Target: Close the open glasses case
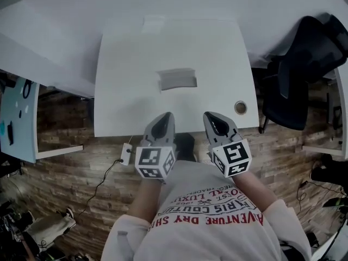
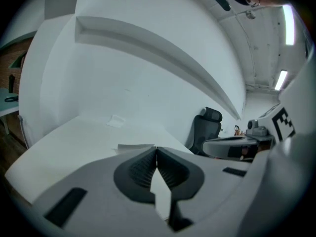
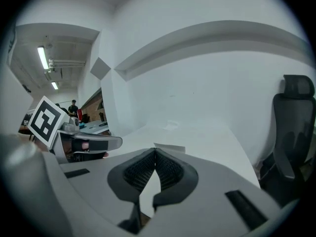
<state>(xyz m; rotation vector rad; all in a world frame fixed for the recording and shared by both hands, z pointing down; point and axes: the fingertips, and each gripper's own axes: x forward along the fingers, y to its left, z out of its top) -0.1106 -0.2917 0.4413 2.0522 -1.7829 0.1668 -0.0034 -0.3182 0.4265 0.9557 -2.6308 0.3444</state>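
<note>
The glasses case (image 1: 176, 79) lies open in the middle of the white table (image 1: 125, 91), pale grey with its lid up. Both grippers hover at the table's near edge, well short of the case. My left gripper (image 1: 168, 115) is shut with nothing in it, and my right gripper (image 1: 209, 115) is likewise shut and empty. In the left gripper view the jaws (image 2: 156, 148) meet at their tips, and the case (image 2: 134, 146) shows just beyond them. The right gripper view has its jaws (image 3: 155, 150) closed too, with the case (image 3: 171, 148) peeking over them.
A round cable grommet (image 1: 240, 107) sits in the table's near right corner. A small pale sheet (image 1: 154, 24) lies at the far edge. A black office chair (image 1: 304, 69) stands to the right, another desk (image 1: 19, 118) to the left. A cable and adapter (image 1: 126, 154) lie on the floor.
</note>
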